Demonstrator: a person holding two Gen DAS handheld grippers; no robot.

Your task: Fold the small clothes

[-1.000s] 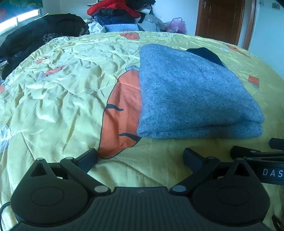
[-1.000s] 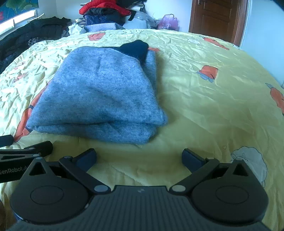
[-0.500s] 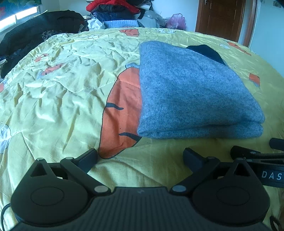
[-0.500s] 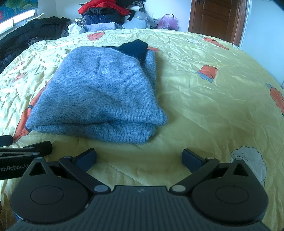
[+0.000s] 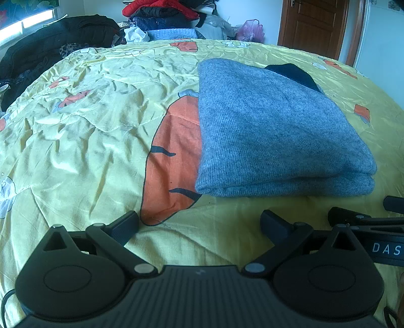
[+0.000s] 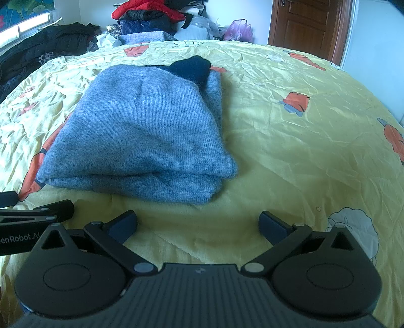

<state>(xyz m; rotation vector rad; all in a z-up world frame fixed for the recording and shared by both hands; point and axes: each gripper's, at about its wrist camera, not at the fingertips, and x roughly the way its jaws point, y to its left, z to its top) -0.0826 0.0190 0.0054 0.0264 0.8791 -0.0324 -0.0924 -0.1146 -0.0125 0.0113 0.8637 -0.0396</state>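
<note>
A blue-grey knitted garment (image 5: 272, 131) lies folded in a neat rectangle on the yellow bedspread (image 5: 88, 131), with a dark navy part (image 5: 293, 73) sticking out at its far end. It also shows in the right wrist view (image 6: 141, 136), with the navy part (image 6: 192, 66) at the back. My left gripper (image 5: 199, 224) is open and empty, just short of the garment's near left corner. My right gripper (image 6: 198, 223) is open and empty, just short of the garment's near right corner. Each gripper's fingers show at the other view's edge.
The bedspread has orange carrot prints (image 5: 174, 161) and a sheep print (image 6: 351, 227). A pile of clothes (image 5: 161, 12) and dark jackets (image 5: 50, 43) lie beyond the bed's far and left sides. A brown door (image 6: 305, 25) stands at the back right.
Both grippers have tilted slightly, so the scene sits a little lower in view. The garment has not moved and both grippers stay open.
</note>
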